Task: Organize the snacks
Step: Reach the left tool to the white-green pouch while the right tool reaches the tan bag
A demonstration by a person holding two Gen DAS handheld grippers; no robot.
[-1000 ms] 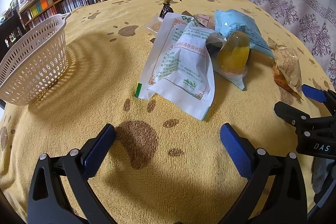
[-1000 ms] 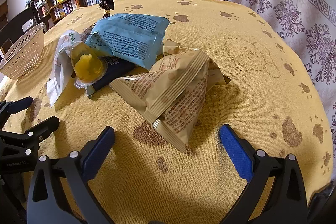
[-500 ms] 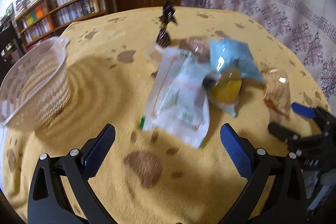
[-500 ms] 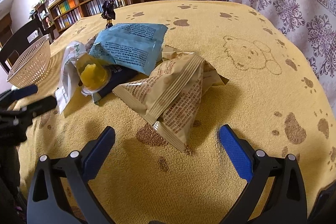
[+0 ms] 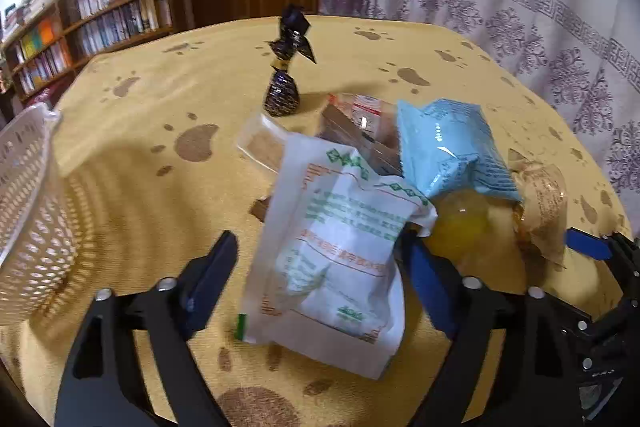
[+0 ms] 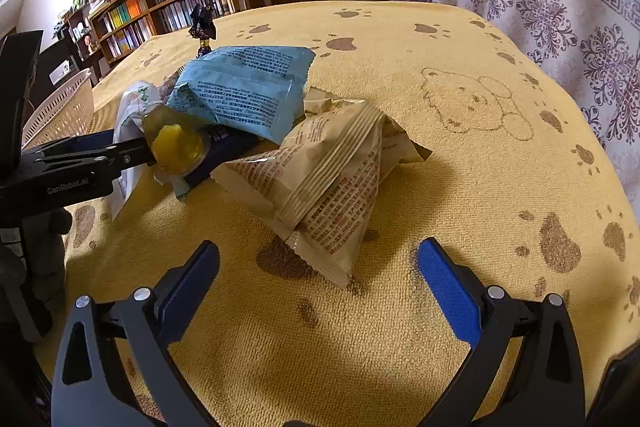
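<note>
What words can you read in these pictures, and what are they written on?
"GenRobot.AI": on the side of the left gripper, seen from the right wrist.
White packet: green and orange print, too blurred to read.
Blue packet: dark print, too small to read.
Tan packet: red print, too small to read.

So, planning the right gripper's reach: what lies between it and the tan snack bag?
Only bare yellow tablecloth, per the right wrist view, between the right gripper and tan snack bag.
</note>
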